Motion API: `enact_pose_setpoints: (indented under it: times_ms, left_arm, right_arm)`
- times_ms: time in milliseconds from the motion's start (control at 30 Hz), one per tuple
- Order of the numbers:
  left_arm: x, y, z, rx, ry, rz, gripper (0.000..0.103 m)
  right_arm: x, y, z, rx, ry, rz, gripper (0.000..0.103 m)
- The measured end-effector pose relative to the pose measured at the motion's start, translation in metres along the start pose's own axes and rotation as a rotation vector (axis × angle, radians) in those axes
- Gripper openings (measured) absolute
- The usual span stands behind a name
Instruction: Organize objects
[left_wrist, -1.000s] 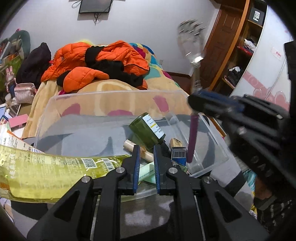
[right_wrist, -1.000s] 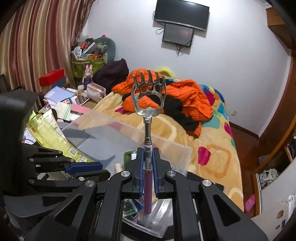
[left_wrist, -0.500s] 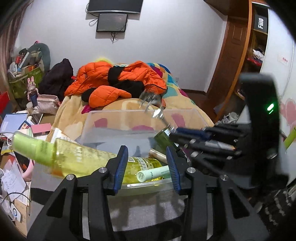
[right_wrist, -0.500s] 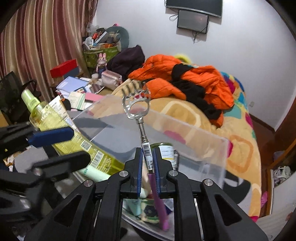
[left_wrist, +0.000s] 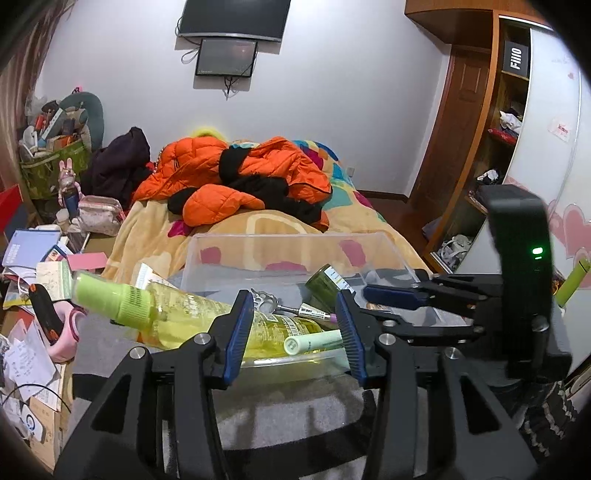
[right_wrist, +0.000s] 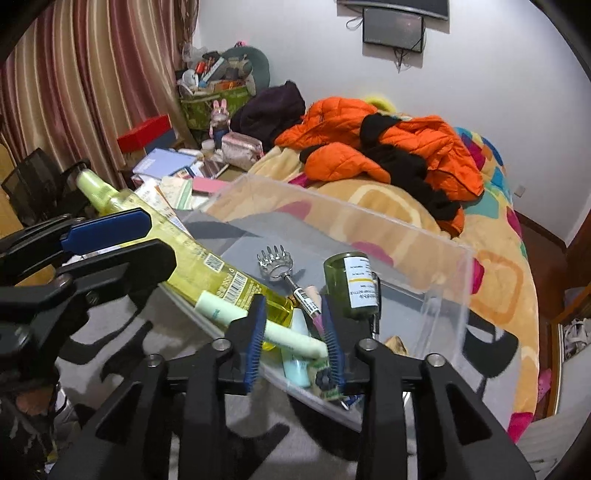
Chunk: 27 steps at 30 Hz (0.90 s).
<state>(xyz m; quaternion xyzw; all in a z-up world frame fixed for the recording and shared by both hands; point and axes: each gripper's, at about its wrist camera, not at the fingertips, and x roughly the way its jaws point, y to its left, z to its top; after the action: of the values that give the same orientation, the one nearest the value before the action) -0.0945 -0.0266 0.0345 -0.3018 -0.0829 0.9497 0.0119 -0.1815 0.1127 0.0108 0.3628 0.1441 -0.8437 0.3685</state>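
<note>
Clear plastic bin (right_wrist: 424, 236): the collecting container, standing on a grey surface at the foot of the bed (right_wrist: 495, 280); holds all sorted items. Back scratcher (right_wrist: 291, 275): lies flat inside the bin, metal claw toward 11 o'clock of the right wrist view, purple handle running down to 5 o'clock between the fingers of the right hand-held gripper (right_wrist: 293, 334), whose jaws stand apart and clasp nothing, which suggests a finished drop. Yellow spray bottle (left_wrist: 207, 317): too long for the bin, so it leans over the near rim, green cap sticking out toward 9 o'clock. Pale green tube (left_wrist: 314, 339): rests across the bottle, inside the rim. Dark green bottle (right_wrist: 351, 284): tipped on its side at 1 o'clock of the scratcher. Left hand-held gripper (left_wrist: 293, 332): spread wide, empty, poised before the bin, free for the next item.
</note>
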Motion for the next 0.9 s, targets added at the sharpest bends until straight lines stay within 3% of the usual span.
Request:
enact_pose_setpoints:
  times_ms: [400,533,733,900]
  left_arm:
    - [-0.028,-0.008,-0.022,0.037,-0.014,0.009,0.062]
    - [-0.034,-0.013,-0.032,0.053,-0.01,0.014,0.077]
    - [-0.042,-0.021,-0.043,0.079,-0.026,0.016,0.091]
    - [-0.043,-0.026,-0.049,0.063,-0.026,-0.007,0.094]
  right_arm:
    - [-0.054,0.004,-0.035,0.071,-0.095,-0.048,0.056]
    - [-0.066,0.009,-0.046,0.089,-0.126,-0.066,0.067]
    - [-0.079,0.015,-0.06,0.105,-0.159,-0.079,0.075]
    - [-0.084,0.013,-0.071,0.144,-0.163,-0.074,0.076]
